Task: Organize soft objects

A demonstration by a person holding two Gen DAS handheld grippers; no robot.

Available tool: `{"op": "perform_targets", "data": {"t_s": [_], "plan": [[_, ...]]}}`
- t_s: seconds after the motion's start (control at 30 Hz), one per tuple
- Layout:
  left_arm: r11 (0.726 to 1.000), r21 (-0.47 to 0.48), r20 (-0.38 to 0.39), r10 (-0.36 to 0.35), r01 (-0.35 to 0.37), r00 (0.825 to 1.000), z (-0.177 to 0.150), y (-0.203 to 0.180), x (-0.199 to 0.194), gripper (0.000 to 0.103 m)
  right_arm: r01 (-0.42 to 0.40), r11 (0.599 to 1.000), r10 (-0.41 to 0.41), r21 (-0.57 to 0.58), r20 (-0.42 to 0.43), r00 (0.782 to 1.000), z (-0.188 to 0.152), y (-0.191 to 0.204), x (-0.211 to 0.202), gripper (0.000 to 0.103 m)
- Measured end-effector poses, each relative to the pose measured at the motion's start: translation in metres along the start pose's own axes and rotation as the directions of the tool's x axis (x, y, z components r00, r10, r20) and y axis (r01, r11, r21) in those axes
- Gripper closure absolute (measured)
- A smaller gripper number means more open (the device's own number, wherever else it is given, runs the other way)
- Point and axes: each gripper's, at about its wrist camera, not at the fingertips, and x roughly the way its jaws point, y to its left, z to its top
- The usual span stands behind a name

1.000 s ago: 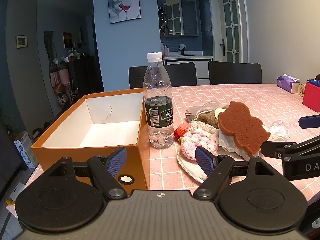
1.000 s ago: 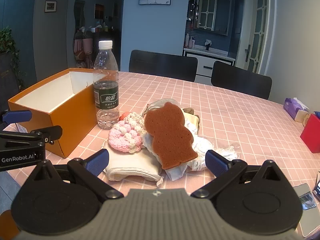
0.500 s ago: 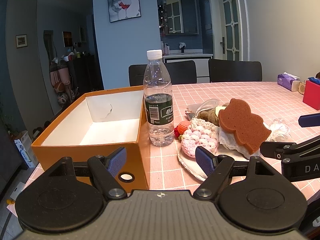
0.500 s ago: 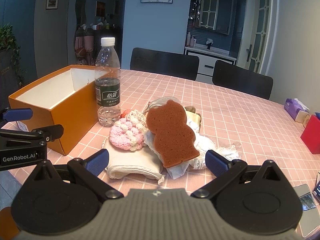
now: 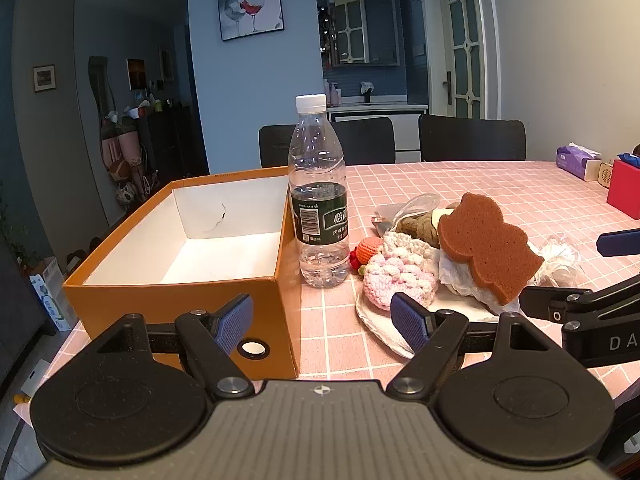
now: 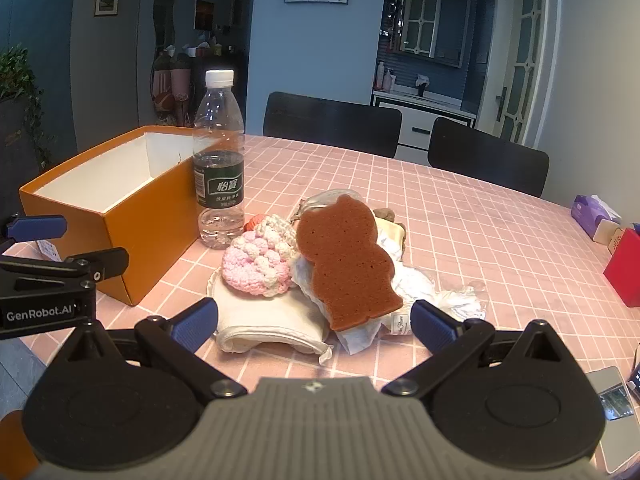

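Hovering low over the near table edge, spread wide and holding nothing: left gripper [image 5: 322,322], pads level with the box front and the cloth's near edge. Spread just as wide and likewise empty: right gripper [image 6: 314,326], pads flanking the near end of the pile, touching none of it.

Counted outward from the right gripper: one folded white cloth [image 6: 272,322] at the bottom of the pile; one pink crochet piece [image 6: 256,270] on top of it; one brown bear-shaped sponge [image 6: 346,270] leaning across crumpled white wrappers [image 6: 416,286]; one small orange knit ball [image 5: 368,249] behind the crochet piece. One water bottle [image 6: 219,168], upright, capped, just beside the box and the pile. One orange box [image 5: 180,276], open-topped, white inside, nothing in it, left of the bottle. Two black chairs [image 6: 486,162] at the far table edge.

Seen only from the left wrist: box interior down to its floor, a round hole in its near wall, and an olive-brown soft lump [image 5: 418,228] behind the sponge. Seen only from the right wrist: a phone [image 6: 612,402] lying flat at the near right, and the sponge's full bear outline. Common to both: a red box [image 6: 626,272] and a tissue pack [image 6: 592,210] far right on the pink checked table [image 6: 480,232].
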Motion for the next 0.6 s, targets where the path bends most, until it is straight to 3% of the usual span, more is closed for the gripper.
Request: {"op": "perform_targets", "data": {"t_s": [0.6], "plan": [[1.000, -0.012, -0.010, -0.001, 0.001, 1.000, -0.0026, 0.0023, 0.0005, 0.011, -0.004, 1.000, 0.004, -0.007, -0.016, 1.000, -0.0002, 0.0031, 0.0024, 0.003]]}}
